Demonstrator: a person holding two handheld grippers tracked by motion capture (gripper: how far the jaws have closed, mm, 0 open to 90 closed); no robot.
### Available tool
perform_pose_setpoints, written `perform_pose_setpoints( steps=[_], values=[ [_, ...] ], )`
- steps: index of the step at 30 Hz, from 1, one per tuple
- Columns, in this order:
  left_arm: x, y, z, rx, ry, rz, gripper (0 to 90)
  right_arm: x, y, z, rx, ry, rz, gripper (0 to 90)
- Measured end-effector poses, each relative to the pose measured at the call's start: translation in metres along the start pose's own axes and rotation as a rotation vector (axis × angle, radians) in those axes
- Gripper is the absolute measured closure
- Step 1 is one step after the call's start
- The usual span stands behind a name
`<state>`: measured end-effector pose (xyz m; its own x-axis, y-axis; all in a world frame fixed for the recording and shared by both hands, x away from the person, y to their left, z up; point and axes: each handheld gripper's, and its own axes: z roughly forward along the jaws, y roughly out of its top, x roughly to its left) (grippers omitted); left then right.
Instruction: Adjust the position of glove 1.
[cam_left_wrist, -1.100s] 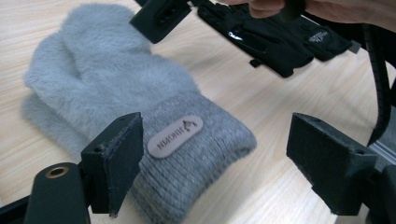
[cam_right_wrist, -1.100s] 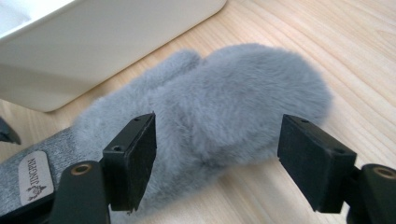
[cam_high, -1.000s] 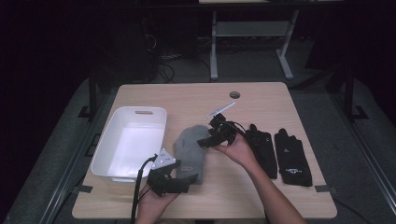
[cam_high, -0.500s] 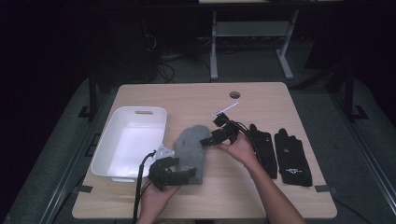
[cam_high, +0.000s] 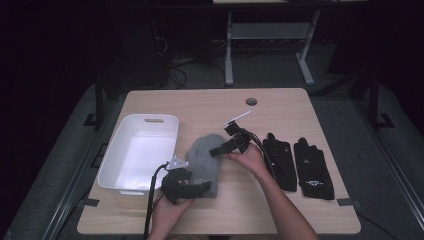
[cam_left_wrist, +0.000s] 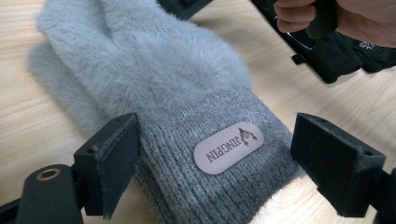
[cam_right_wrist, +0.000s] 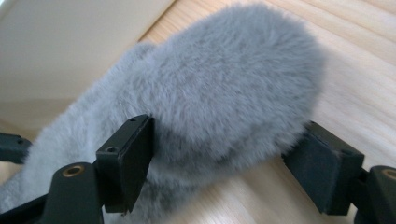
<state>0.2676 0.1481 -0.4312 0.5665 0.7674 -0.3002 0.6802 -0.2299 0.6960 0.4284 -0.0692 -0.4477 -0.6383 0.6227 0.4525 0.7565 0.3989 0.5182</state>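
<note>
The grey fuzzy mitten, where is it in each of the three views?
High view: grey mitten at table centre, right of the white bin.
Left gripper view: its knit cuff between the open jaws.
Right gripper view: its fuzzy tip between the open jaws.
Shared landmark: the mitten itself.

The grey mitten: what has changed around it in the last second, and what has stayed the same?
The left gripper moved slightly up the table onto the cuff of the grey mitten; its open jaws now straddle the cuff. The right gripper shifted little and stands open around the fluffy tip. The mitten, the white bin and the two black gloves stayed where they were.
</note>
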Motion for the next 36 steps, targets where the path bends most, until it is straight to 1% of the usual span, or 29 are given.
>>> perform_pose_setpoints(
  steps=[1, 5, 7, 8, 11, 13, 14, 15, 16, 18, 20, 21, 22, 23, 25, 26, 27, 28, 29, 30, 31, 32, 33, 34, 35, 36],
  values=[
    [0.000, 0.000, 0.000, 0.004, -0.002, -0.002, 15.7, 0.000, 0.002, 0.004, -0.001, 0.010, 0.007, 23.4],
    [0.001, 0.000, 0.001, 0.017, -0.004, -0.001, 15.8, 0.000, 0.003, 0.009, -0.005, 0.040, 0.026, 23.1],
    [0.002, 0.000, 0.001, 0.028, 0.000, 0.004, 15.9, -0.001, 0.004, 0.012, -0.002, 0.045, 0.036, 22.8],
    [0.002, 0.000, 0.002, 0.032, 0.001, 0.006, 15.9, -0.001, 0.003, 0.014, -0.003, 0.058, 0.043, 22.9],
    [0.002, 0.001, 0.003, 0.045, 0.003, 0.001, 16.1, -0.004, 0.003, 0.018, -0.001, 0.090, 0.063, 26.0],
    [0.002, 0.001, 0.004, 0.050, 0.003, 0.005, 16.2, -0.006, 0.002, 0.021, -0.002, 0.128, 0.086, 32.7],
    [0.002, 0.001, 0.005, 0.056, 0.005, 0.006, 16.3, -0.007, 0.001, 0.022, 0.006, 0.142, 0.087, 38.3],
    [0.002, 0.001, 0.005, 0.056, 0.004, 0.005, 16.3, -0.007, 0.001, 0.023, 0.007, 0.169, 0.101, 45.2],
    [0.003, 0.001, 0.006, 0.054, 0.002, 0.003, 16.4, -0.008, 0.000, 0.024, 0.002, 0.188, 0.100, 49.1],
    [0.003, 0.001, 0.006, 0.058, -0.001, 0.003, 16.4, -0.007, 0.000, 0.024, -0.005, 0.202, 0.094, 60.7],
    [0.003, 0.001, 0.007, 0.054, -0.005, 0.001, 16.4, -0.004, 0.000, 0.022, -0.016, 0.185, 0.061, 69.0],
    [0.003, 0.002, 0.007, 0.057, -0.008, 0.002, 16.4, -0.003, 0.000, 0.020, -0.018, 0.184, 0.057, 70.9],
    [0.003, 0.002, 0.007, 0.057, -0.008, 0.002, 16.4, -0.003, 0.000, 0.020, -0.018, 0.184, 0.057, 70.9],
    [0.003, 0.002, 0.008, 0.056, -0.013, 0.006, 16.4, -0.002, -0.002, 0.016, -0.026, 0.171, 0.036, 73.0],
    [0.003, 0.002, 0.008, 0.062, -0.019, 0.010, 16.4, -0.001, -0.004, 0.012, -0.030, 0.167, 0.042, 73.5],
    [0.003, 0.002, 0.008, 0.062, -0.019, 0.010, 16.4, -0.002, -0.005, 0.010, -0.031, 0.156, 0.033, 73.7],
    [0.003, 0.002, 0.008, 0.064, -0.024, 0.011, 16.4, -0.002, -0.005, 0.010, -0.031, 0.156, 0.033, 73.7],
    [0.001, 0.003, 0.009, 0.065, -0.034, 0.003, 16.4, -0.002, -0.007, 0.002, -0.038, 0.138, 0.030, 73.9],
    [0.001, 0.003, 0.009, 0.065, -0.034, 0.003, 16.4, -0.002, -0.007, 0.002, -0.038, 0.138, 0.030, 73.9],
    [0.001, 0.004, 0.009, 0.070, -0.040, 0.013, 16.4, -0.002, -0.009, -0.001, -0.038, 0.129, 0.028, 73.9],
    [0.000, 0.006, 0.010, 0.075, -0.053, 0.015, 16.3, -0.001, -0.011, -0.009, -0.041, 0.109, 0.023, 73.9],
    [-0.002, 0.007, 0.010, 0.071, -0.057, 0.014, 16.3, -0.001, -0.013, -0.012, -0.039, 0.098, 0.020, 73.9],
    [-0.002, 0.007, 0.010, 0.071, -0.057, 0.014, 16.3, -0.001, -0.013, -0.012, -0.039, 0.098, 0.020, 73.9],
    [-0.003, 0.009, 0.010, 0.073, -0.063, 0.019, 16.3, -0.002, -0.017, -0.021, -0.045, 0.077, 0.010, 73.9],
    [-0.004, 0.010, 0.010, 0.075, -0.065, 0.022, 16.3, -0.002, -0.017, -0.021, -0.045, 0.077, 0.010, 73.9],
    [-0.006, 0.011, 0.011, 0.078, -0.072, 0.028, 16.3, -0.004, -0.020, -0.027, -0.049, 0.062, 0.009, 73.9]
  ],
)
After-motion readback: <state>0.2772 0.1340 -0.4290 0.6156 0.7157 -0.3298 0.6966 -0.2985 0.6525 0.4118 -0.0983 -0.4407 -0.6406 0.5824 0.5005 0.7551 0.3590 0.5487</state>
